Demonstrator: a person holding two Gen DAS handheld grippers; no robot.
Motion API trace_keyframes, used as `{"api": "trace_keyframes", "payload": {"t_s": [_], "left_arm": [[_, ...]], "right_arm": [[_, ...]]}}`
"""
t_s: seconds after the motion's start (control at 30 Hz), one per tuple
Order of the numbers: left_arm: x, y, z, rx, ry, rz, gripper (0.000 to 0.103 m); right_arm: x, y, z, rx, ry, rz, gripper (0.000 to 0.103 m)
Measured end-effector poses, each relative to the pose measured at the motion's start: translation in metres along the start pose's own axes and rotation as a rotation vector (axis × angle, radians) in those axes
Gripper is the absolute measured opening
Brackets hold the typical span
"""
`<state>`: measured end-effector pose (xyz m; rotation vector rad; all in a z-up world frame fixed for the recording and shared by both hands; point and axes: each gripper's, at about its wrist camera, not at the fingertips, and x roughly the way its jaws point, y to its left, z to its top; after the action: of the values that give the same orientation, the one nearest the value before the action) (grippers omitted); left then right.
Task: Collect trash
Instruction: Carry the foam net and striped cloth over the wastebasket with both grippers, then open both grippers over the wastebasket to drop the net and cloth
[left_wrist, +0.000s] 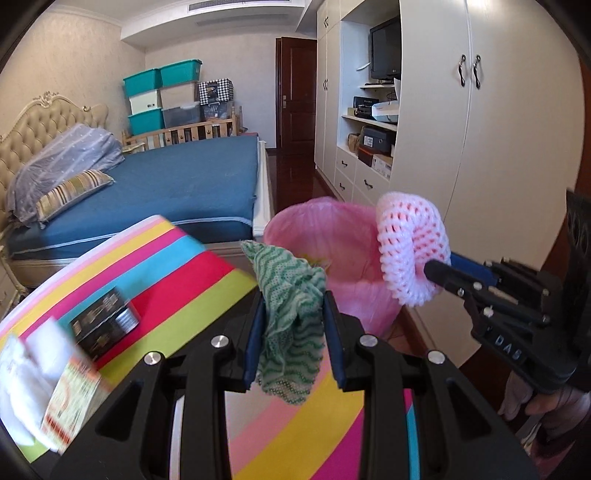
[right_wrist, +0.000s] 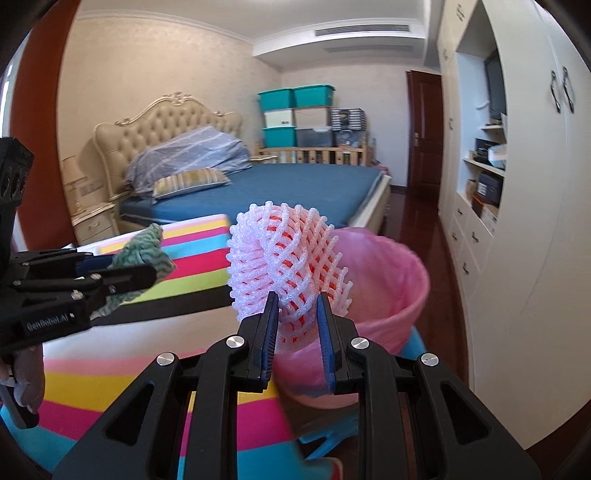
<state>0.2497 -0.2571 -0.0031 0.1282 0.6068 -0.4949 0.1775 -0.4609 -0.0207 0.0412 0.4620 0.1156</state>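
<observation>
Left tool (left_wrist: 293, 314) clamping a green wavy cloth (left_wrist: 291, 295) above the striped bench (left_wrist: 177, 266), right tool (right_wrist: 297, 321) pinching a pink foam net (right_wrist: 284, 258), both hanging near the pink-lined bin (right_wrist: 391, 280), bed (left_wrist: 184, 184) behind.

We cannot see the bottom of the pink-lined bin (left_wrist: 343, 254): the foam net (left_wrist: 410, 247) and green cloth (left_wrist: 291, 325) cover parts of its rim and inside. The striped tabletop (left_wrist: 177, 280) is motion-blurred, and the black box (left_wrist: 105, 323) and orange-printed packet (left_wrist: 72, 402) on it carry print we cannot read. The white item (left_wrist: 18, 391) at the left edge is cut off and unidentifiable. The person's hand (right_wrist: 27, 376) is cropped by the frame.
</observation>
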Motion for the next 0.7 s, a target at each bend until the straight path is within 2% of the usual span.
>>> {"api": "trace_keyframes", "payload": {"t_s": [0.2,0.47,0.53,0.57,0.6,0.63,0.7], "left_arm": [[0.041,-0.011,0.047,-0.044,-0.007,-0.030,0.032],[0.092,-0.020,0.083,-0.087,0.002,-0.042,0.033],[0.103,-0.021,0.086,-0.091,-0.011,-0.054,0.041],[0.108,-0.021,0.087,-0.097,-0.012,-0.080,0.056],[0.112,-0.020,0.088,-0.104,-0.010,-0.098,0.076],[0.114,-0.018,0.087,-0.115,-0.012,-0.104,0.083],[0.108,-0.012,0.081,-0.130,-0.039,-0.069,0.090]], "right_arm": [[0.027,-0.034,0.020,0.034,0.017,-0.044,0.021],[0.058,-0.060,0.030,0.032,0.033,-0.067,0.023],[0.069,-0.066,0.030,0.028,0.029,-0.055,0.028],[0.072,-0.067,0.029,0.024,0.029,-0.049,0.041],[0.074,-0.066,0.027,0.024,0.033,-0.049,0.052],[0.076,-0.069,0.025,0.035,0.038,-0.063,0.068],[0.068,-0.072,0.023,0.055,0.016,-0.060,0.069]]}}
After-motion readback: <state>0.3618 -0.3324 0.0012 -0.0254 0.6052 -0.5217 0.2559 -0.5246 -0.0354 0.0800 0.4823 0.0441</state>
